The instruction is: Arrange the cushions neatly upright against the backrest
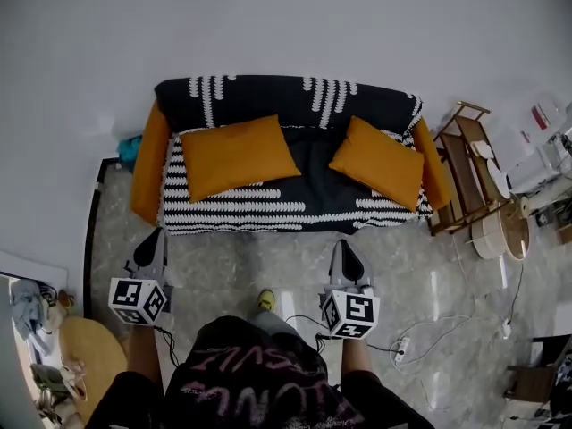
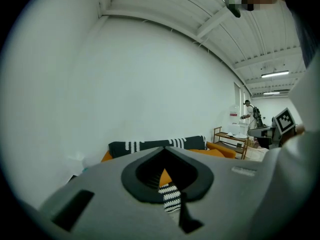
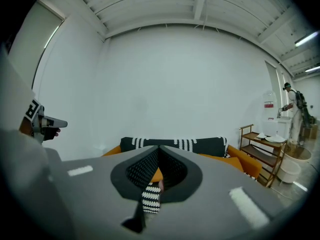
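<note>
Sofa (image 1: 295,206): orange arms, black-and-white patterned throw over seat and backrest (image 1: 286,101); back edge set against the white wall, front edge facing both tongs.

Left cushion (image 1: 237,155): orange, on the left half of the sofa seat, skewed, upper edge close to the backrest, lower corners pointing toward the sofa's front edge. Not upright.

Right cushion (image 1: 378,161): orange, on the right half of the sofa seat, turned at an angle, one corner near the right arm. Well apart from the left cushion, with a bare dark strip of throw between them.

Left tongs (image 1: 152,241) (image 2: 165,150): shut tight, nothing held; off the sofa's front edge, in line with its left arm, pointing nearly level at the sofa.

Right tongs (image 1: 346,254) (image 3: 158,149): shut tight, nothing held; off the sofa's front edge, in line with the seat's middle-right.

Floor (image 1: 295,257): grey stone pattern, open band between the sofa's front edge and both tongs.

Wooden rack (image 1: 465,164): just beside the sofa's right arm, closing off that side.

Teal object (image 1: 130,148): tucked at the sofa's left arm, against the wall.

Cable and power strip (image 1: 402,345): on the floor, well out from the sofa's front right corner, behind the right tongs.

Round wooden bench (image 1: 89,354): well out from the sofa's front left corner.
</note>
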